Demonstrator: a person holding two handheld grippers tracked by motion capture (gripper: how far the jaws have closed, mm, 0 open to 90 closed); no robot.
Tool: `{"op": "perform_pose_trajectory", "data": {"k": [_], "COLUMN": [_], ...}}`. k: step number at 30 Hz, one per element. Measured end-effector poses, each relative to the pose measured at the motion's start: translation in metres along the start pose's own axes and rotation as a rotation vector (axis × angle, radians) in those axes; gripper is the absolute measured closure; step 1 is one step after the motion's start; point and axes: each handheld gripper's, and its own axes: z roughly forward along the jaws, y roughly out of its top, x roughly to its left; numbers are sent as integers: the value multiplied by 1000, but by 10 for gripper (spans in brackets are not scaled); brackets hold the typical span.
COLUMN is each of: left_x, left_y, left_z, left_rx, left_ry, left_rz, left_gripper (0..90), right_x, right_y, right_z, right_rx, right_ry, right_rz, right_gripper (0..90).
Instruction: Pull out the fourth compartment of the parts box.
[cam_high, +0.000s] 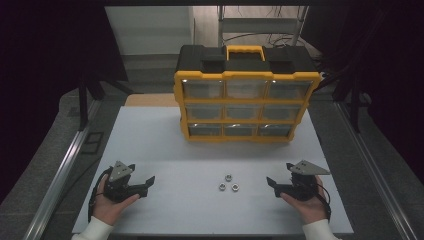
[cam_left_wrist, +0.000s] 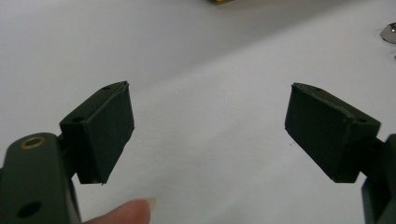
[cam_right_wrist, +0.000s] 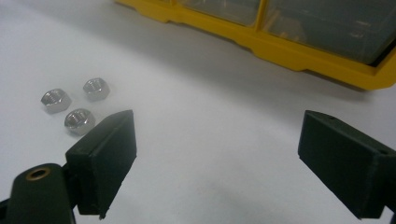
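My left claw (cam_high: 146, 182) rests low on the white counter (cam_high: 165, 150), spread wide with nothing between its jaws. My right claw (cam_high: 273, 183) sits opposite, also spread wide and empty. Between them, nearer the right claw, 3 steel nuts (cam_high: 228, 183) lie clustered on the counter. The yellow drawer organizer (cam_high: 245, 102) stands well behind them.

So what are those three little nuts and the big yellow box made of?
The nuts look like metal: silvery, shiny, six-sided, catching the light. The box looks like hard plastic: a matte yellow frame, black top and see-through drawer fronts, probably clear plastic too.
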Motion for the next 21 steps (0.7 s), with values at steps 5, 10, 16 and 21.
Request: {"op": "perform_pose_trajectory", "data": {"k": [5,10,16,21], "left_x": [-2,-2,-2,0], "left_y": [-1,1,3,3], "left_z": [1,2,4,6], "left_rx": [8,7,3,9], "left_ry": [-2,-8,-15,-21], "left_rz": [6,10,15,13], "left_gripper": [155,154,153,150], "right_x": [2,7,14,20], "right_y": [3,4,5,7], "right_z": [-3,-4,-4,-1], "right_rx": [-34,-35,-49,-68], "right_ry": [-16,-20,-47,-52], "right_rz": [-1,-5,-29,-49], "right_gripper": [142,142,140,136]}}
